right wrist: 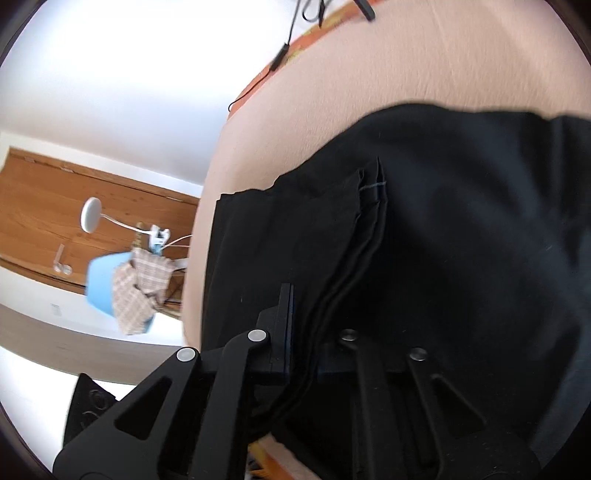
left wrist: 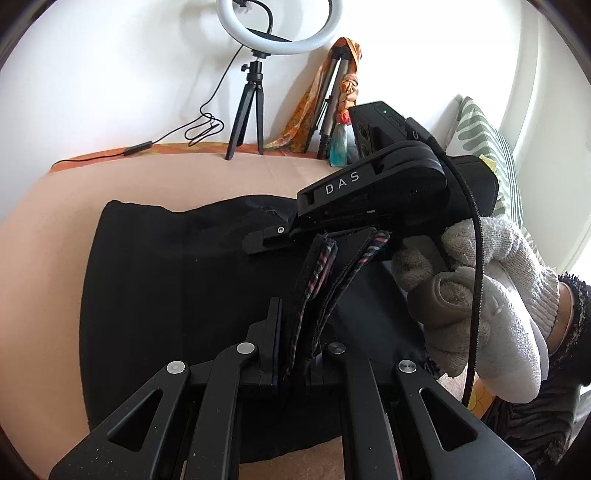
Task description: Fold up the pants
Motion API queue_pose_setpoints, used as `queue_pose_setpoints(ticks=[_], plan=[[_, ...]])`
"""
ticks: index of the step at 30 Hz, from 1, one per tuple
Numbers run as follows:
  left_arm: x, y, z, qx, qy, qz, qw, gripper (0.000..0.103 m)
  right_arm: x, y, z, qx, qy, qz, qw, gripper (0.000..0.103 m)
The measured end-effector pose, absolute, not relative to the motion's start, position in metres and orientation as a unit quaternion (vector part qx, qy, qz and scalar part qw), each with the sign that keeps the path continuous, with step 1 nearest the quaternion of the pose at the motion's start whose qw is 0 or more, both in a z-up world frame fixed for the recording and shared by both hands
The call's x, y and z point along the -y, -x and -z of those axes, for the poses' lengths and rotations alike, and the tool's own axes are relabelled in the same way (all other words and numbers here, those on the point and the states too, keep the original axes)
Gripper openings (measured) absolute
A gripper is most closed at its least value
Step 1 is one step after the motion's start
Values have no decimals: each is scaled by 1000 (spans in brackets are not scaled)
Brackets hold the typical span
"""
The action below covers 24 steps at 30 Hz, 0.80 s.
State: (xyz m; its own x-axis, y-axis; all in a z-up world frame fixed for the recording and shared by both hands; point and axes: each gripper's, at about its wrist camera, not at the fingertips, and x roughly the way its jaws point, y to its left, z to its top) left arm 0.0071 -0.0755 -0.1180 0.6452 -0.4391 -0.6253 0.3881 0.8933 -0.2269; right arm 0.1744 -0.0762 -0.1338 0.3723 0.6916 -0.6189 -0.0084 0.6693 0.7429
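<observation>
Both grippers, left [left wrist: 295,332] and right [right wrist: 306,325], seemingly pinching black pants [left wrist: 166,288] over peach surface [left wrist: 55,206]; ring light [left wrist: 279,26] behind.

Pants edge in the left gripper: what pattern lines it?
Red-and-dark plaid lining on black pants, clearest in the left wrist view.

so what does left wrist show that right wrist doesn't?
Only left wrist: the right tongs from outside, held by a gloved hand, plus the ring light and a tripod. The left tongs pinch a plaid-lined edge.

Only right wrist: a wooden door, white lamp and blue chair, and the stacked fold layers in the right tongs' grip.

Both: the black pants on the peach surface.
</observation>
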Motion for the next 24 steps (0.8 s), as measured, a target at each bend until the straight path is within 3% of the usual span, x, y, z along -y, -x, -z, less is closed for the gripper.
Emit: queue_pose_setpoints(ticks=[4,7,11,21,24], plan=[[78,-10,116,-372,41,242,895,18,73,-171,117,-490,-291,-221,791,6],[75,-11,109,-387,51,254,885,20,76,-169,105,-476,-272,-214,809,5],[63,-7,91,-376,71,273,883,44,88,-169,93,-464,-268,-204,819,5],[22,-15,57,-337,96,228,908,45,145,-143,82,-448,-259,-175,838,5],[25,-29,65,-358,78,213,906,45,160,-133,81,-448,-253,-166,841,5]])
